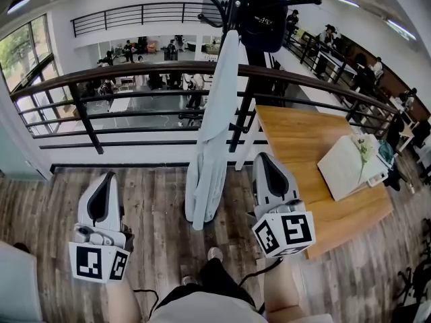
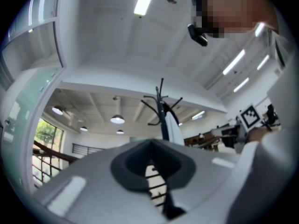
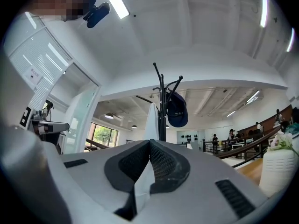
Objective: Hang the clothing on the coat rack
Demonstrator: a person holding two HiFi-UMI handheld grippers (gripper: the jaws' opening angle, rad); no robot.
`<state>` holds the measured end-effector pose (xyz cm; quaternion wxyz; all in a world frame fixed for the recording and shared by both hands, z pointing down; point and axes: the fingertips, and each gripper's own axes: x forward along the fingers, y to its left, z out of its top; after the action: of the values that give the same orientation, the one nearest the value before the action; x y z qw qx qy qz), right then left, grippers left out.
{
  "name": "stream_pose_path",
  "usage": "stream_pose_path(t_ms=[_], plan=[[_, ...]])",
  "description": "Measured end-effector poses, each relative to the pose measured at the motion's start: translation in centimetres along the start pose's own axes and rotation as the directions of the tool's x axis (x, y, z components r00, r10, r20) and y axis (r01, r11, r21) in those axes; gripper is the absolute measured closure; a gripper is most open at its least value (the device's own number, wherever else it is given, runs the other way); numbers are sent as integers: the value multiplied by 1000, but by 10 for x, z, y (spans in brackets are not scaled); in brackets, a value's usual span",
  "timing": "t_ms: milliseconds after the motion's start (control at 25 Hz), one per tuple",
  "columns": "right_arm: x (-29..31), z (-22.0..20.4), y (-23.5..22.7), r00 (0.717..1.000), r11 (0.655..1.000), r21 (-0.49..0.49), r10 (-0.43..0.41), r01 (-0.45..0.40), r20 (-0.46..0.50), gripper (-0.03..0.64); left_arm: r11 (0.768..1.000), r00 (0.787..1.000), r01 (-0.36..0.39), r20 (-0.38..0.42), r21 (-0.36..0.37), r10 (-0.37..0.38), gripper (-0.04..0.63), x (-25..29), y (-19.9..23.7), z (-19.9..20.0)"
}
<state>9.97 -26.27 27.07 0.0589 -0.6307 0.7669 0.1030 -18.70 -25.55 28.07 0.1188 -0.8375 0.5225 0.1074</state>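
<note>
A black coat rack (image 1: 234,25) stands by the railing. A long pale garment (image 1: 212,133) hangs from it, down to near the floor, and a dark cap (image 1: 264,9) hangs on an upper hook. My left gripper (image 1: 108,178) is low at the left, apart from the garment, shut with nothing in it. Just right of the garment's lower part is my right gripper (image 1: 262,158), also shut and empty. The left gripper view shows the coat rack (image 2: 162,111) and garment (image 2: 174,130) beyond the closed jaws. The right gripper view shows the coat rack (image 3: 161,101), garment (image 3: 152,120) and cap (image 3: 177,112).
A dark curved railing (image 1: 135,71) runs behind the rack. A wooden table (image 1: 303,147) at the right holds an open white box (image 1: 347,170) with flowers. A white vase (image 3: 279,169) shows at the right. The person's foot (image 1: 215,254) is on the wood floor.
</note>
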Motion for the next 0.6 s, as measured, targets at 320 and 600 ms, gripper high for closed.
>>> stream_pose_path(t_ms=[320,600], plan=[[-22,-12,0,1000,1000,10,-4,4,-27,617,1000,1000,23,-7,-13,-23,588,1,-10,-3],[-27,-11,4,1000,1000,14,-5,5,-24,617,999,1000,30,-4,-21,-30,589,-1,-12,-3]])
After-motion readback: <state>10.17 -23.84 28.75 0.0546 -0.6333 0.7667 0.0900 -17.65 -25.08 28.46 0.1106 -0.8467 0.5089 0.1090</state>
